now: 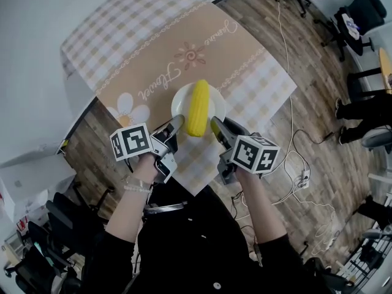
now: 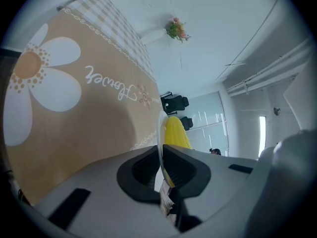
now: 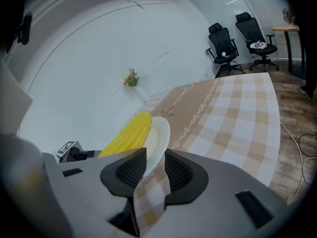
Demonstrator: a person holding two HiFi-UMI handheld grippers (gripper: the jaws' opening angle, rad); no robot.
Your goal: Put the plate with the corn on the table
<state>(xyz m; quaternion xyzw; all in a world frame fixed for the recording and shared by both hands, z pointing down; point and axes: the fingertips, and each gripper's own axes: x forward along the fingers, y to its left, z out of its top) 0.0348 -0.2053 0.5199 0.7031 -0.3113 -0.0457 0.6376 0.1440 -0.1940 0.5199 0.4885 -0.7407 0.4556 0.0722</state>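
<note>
A white plate (image 1: 180,100) carries a yellow corn cob (image 1: 198,107) lying lengthwise, over the near corner of the table's beige checked cloth (image 1: 147,54). My left gripper (image 1: 177,123) is shut on the plate's near-left rim; in the left gripper view the pads pinch the thin plate rim (image 2: 159,131) with the corn (image 2: 176,132) just past them. My right gripper (image 1: 215,125) is at the near-right rim. In the right gripper view the plate (image 3: 158,135) and corn (image 3: 127,134) sit between that gripper's (image 3: 150,166) spread jaws, with cloth visible in the gap.
The cloth's corner (image 1: 195,185) hangs close to the person's body. White cables (image 1: 293,141) and a power strip (image 1: 304,177) lie on the wooden floor at right. Office chairs (image 1: 358,14) stand at the far right, more chairs (image 1: 58,216) at the lower left.
</note>
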